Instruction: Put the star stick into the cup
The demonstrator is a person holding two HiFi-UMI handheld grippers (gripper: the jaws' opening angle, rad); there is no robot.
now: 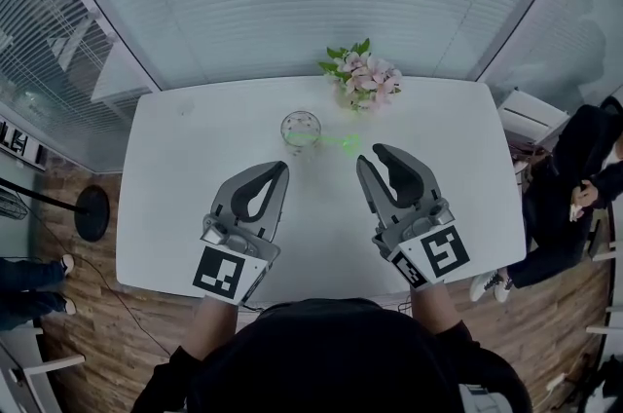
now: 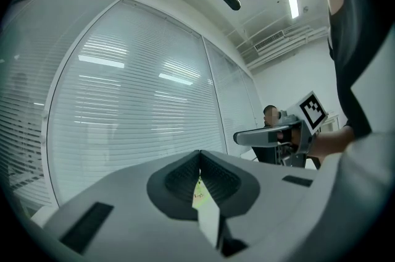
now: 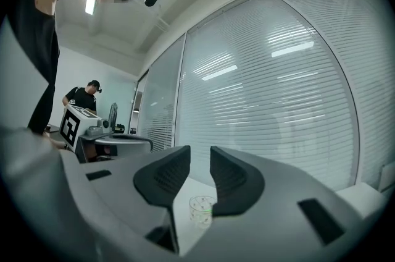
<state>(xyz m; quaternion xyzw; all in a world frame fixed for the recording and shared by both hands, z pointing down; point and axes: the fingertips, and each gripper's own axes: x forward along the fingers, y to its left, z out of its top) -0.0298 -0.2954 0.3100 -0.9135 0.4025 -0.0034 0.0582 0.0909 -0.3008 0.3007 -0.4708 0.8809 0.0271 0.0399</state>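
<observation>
Green and pink are standing out on a white tabletop (image 1: 195,158)
The star stick (image 1: 341,143) is glowing bright green, the cup (image 1: 301,129) is showing clear, and the flowers (image 1: 368,78) at the far edge are blooming pink over green leaves (image 1: 338,54).

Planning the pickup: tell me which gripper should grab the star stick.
Right. The right gripper is nearer the star stick, which lies just right of the cup, and its jaws stand apart. The left gripper is shut and farther off.

l gripper (image 1: 278,169) closed up; r gripper (image 1: 372,155) parted, empty.
</observation>
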